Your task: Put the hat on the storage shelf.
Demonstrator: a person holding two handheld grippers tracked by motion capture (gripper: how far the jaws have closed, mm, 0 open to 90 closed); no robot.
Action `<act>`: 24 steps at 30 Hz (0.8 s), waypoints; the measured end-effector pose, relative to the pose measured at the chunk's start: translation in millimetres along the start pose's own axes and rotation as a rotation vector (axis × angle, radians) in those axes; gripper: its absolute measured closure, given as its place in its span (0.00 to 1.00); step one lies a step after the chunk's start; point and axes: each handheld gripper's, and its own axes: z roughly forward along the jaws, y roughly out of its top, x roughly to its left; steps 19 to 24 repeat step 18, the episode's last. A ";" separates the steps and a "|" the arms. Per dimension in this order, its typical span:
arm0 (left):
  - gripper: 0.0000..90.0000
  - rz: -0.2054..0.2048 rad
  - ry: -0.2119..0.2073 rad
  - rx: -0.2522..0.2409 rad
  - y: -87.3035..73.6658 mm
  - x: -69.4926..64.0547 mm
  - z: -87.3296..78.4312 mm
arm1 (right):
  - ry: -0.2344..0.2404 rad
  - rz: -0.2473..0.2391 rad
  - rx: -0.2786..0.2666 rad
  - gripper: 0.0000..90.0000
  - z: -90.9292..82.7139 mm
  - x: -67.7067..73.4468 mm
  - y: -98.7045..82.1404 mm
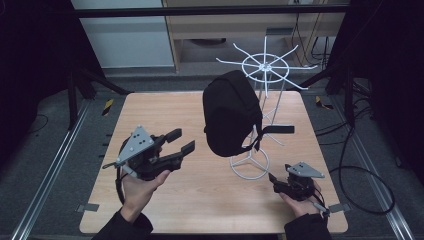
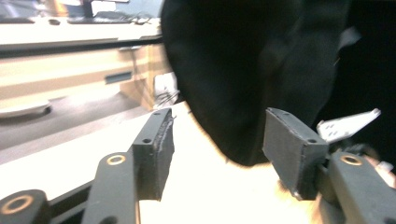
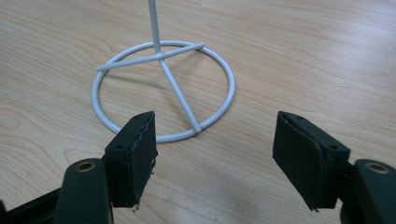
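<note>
A black backpack hangs on a white wire rack that stands on the wooden table. One strap sticks out to the right. My left gripper is held above the table just left of the bag's lower end, jaws open and apart from it. In the left gripper view the backpack looms close beyond the open left gripper, with nothing between the pads. My right gripper rests low at the front right, open, pointing at the rack's ring base; the right gripper holds nothing.
The rack's round base sits on the table between the two grippers. Thin spokes fan out at its top. Dark stands and cables lie on the floor around the table. A pale cabinet stands behind.
</note>
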 end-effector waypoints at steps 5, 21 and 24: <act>0.41 -0.033 0.073 0.075 -42.9 22.3 -12.7 | -0.007 0.004 -0.001 0.31 0.2 -0.6 -0.1; 0.35 -0.165 0.283 0.272 -139.6 90.1 -25.1 | -0.023 0.049 -0.009 0.23 -1.6 -6.7 -2.7; 0.35 -0.165 0.283 0.272 -139.6 90.1 -25.1 | -0.023 0.049 -0.009 0.23 -1.6 -6.7 -2.7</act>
